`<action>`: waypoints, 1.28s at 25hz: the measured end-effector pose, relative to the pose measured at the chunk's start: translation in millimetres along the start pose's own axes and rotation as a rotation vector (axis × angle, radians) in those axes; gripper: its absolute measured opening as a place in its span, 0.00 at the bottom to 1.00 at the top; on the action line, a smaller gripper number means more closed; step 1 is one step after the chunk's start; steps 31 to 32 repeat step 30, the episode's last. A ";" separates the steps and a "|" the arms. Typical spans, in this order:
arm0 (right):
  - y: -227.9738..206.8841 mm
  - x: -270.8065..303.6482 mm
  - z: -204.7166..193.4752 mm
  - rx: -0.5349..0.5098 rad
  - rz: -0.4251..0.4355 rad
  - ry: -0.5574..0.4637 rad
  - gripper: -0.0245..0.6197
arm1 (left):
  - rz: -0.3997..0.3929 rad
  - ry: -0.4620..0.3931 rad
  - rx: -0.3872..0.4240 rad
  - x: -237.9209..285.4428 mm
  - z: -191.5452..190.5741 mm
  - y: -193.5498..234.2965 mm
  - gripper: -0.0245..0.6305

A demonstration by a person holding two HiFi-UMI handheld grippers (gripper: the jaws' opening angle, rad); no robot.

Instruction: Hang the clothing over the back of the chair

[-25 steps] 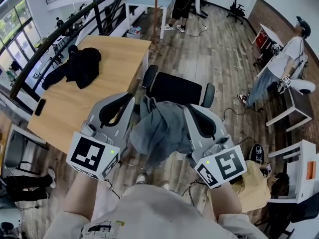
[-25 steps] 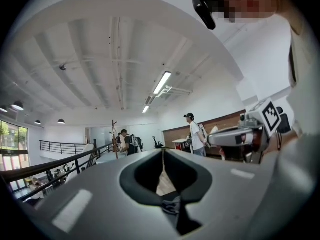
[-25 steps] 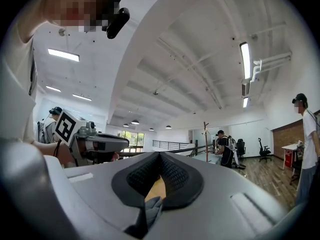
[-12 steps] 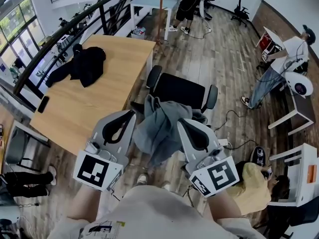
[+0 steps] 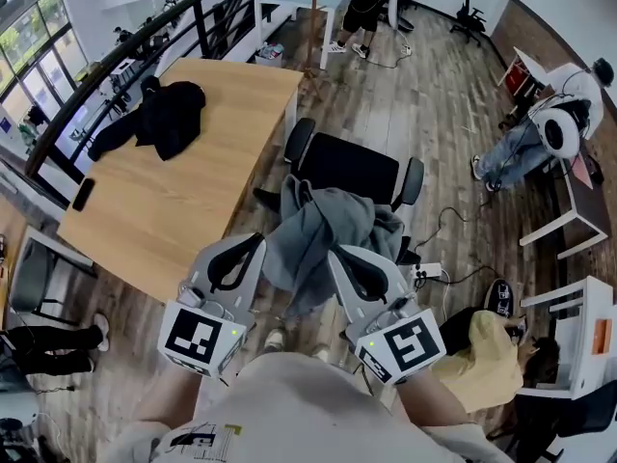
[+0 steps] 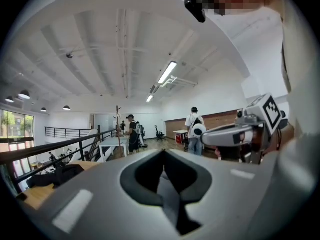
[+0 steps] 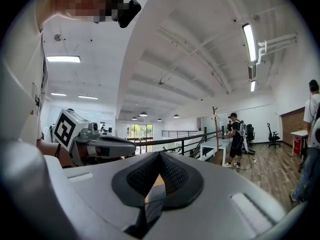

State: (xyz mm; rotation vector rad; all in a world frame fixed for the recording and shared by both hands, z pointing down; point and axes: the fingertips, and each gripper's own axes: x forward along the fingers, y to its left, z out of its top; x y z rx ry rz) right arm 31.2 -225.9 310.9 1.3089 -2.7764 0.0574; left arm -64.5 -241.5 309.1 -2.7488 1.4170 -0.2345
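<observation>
Left tongs (image 5: 253, 251) and right tongs (image 5: 339, 258) both pinch the grey clothing (image 5: 323, 222) tight; looks soft, light, floppy, so an edge grip should drape it over the chair back (image 5: 347, 167).

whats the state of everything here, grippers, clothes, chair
left hand-held gripper: shut on the grey garment
right hand-held gripper: shut on the grey garment
grey garment: bunched, hanging from both grippers above the office chair, not yet spread over its back
office chair: upright beside the wooden table, near side hidden by the garment
black garment: lying crumpled on the wooden table
</observation>
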 end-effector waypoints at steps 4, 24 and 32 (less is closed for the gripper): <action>2.1 4.3 -6.0 0.010 0.012 0.013 0.04 | 0.011 0.014 -0.001 0.7 -7.0 -2.0 0.04; 14.2 7.1 -15.1 0.033 0.049 0.047 0.04 | 0.016 0.017 -0.068 -12.1 -10.1 0.5 0.04; 17.2 8.4 -17.9 0.039 0.047 0.043 0.04 | 0.022 0.047 -0.042 -10.8 -17.5 3.7 0.04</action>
